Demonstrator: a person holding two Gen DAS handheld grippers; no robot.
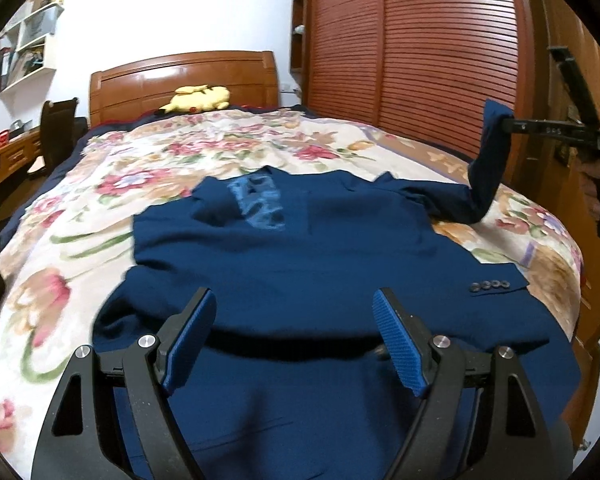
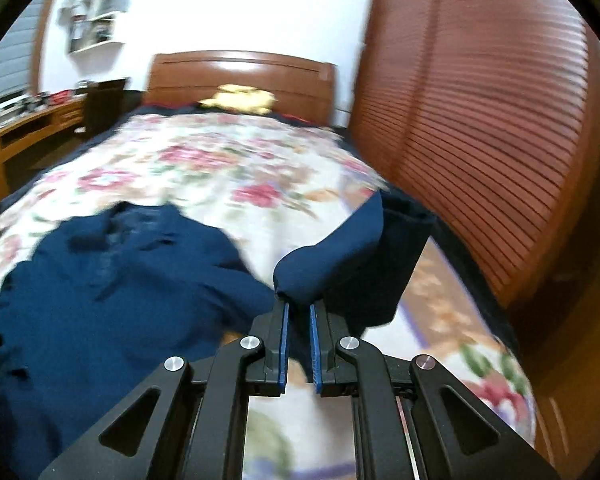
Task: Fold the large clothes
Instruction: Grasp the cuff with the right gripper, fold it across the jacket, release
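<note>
A dark blue suit jacket [image 1: 300,248] lies spread on the floral bedspread [image 1: 180,152], collar toward the headboard, one sleeve with several cuff buttons [image 1: 490,285] folded across its right side. My left gripper [image 1: 294,300] is open and empty, hovering over the jacket's near hem. My right gripper [image 2: 299,308] is shut on the other sleeve's end [image 2: 340,256] and holds it lifted off the bed. In the left wrist view this gripper [image 1: 512,124] sits at the right with the sleeve [image 1: 488,168] hanging from it. The jacket body [image 2: 100,280] lies to its left.
A wooden headboard [image 1: 188,80] with a yellow plush toy [image 1: 198,98] is at the far end. A slatted wooden wardrobe [image 1: 420,52] runs along the bed's right side. A desk and chair [image 1: 56,132] stand at the left, with wall shelves [image 1: 32,40] above.
</note>
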